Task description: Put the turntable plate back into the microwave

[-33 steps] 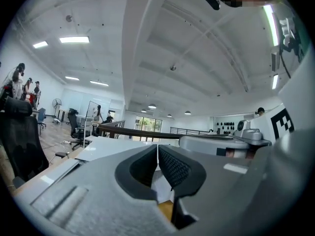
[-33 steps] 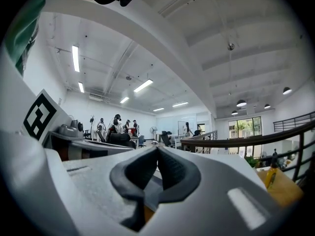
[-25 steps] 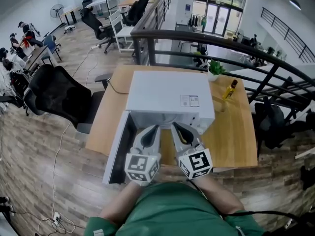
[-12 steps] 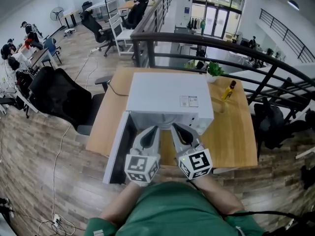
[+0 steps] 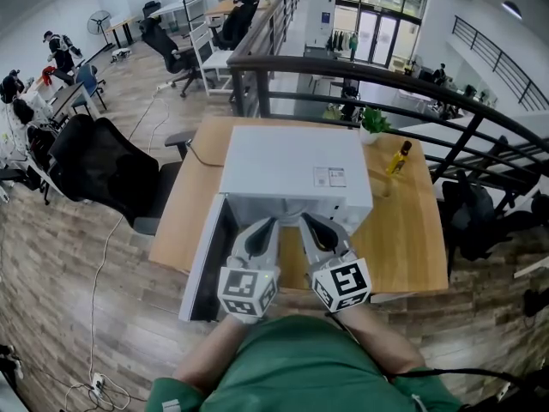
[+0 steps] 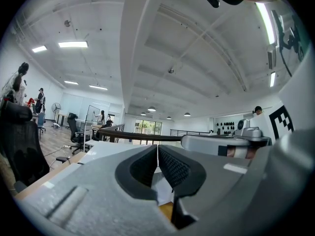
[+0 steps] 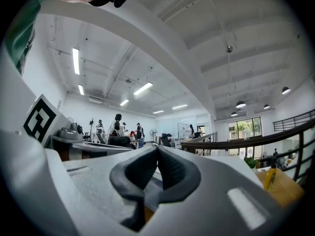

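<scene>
White and boxy, the microwave [image 5: 296, 166] sits on a wooden table [image 5: 412, 230], and its door [image 5: 206, 260] is swung open on the head view's left side. The left gripper [image 5: 268, 224] and the right gripper [image 5: 306, 220] are held side by side in front of the oven's open front, both pointing level into it, tips at its front edge. In the left gripper view the dark ribbed pads [image 6: 172, 166] meet with nothing between them. The right gripper view shows its pads [image 7: 172, 168] pressed together the same way, also empty. The turntable plate cannot be made out in any view, as the oven's top hides the cavity from above. A small potted plant [image 5: 375, 120] and a yellow bottle [image 5: 401, 155] stand near the table's far right corner, beside a dark railing [image 5: 386, 71]. A black office chair [image 5: 103, 170] stands left of the table.
</scene>
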### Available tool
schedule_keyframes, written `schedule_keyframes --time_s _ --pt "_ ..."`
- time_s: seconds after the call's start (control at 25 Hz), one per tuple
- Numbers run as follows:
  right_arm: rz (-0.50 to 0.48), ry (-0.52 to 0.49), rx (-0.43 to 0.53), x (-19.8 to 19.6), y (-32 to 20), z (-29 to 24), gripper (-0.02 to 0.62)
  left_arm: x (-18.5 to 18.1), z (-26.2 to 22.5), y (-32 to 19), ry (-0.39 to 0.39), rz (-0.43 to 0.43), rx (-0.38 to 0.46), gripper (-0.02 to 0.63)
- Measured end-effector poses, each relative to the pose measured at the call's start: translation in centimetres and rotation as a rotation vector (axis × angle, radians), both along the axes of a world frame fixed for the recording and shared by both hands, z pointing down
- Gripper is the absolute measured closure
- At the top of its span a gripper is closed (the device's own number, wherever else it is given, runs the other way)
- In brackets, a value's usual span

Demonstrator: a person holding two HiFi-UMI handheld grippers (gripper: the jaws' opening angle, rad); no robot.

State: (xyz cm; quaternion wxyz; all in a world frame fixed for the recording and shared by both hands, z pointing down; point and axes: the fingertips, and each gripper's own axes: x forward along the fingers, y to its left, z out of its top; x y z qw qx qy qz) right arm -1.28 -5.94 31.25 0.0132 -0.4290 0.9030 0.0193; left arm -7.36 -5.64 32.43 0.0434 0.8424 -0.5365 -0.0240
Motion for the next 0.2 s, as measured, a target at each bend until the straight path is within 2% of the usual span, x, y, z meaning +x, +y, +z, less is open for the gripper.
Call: schedule_keyframes --time_s 0.2 --pt "0.001 0.001 0.003 0.15 -0.56 0.13 0.592 0.19 0.36 -0.64 -0.007 0.006 0.000 0.591"
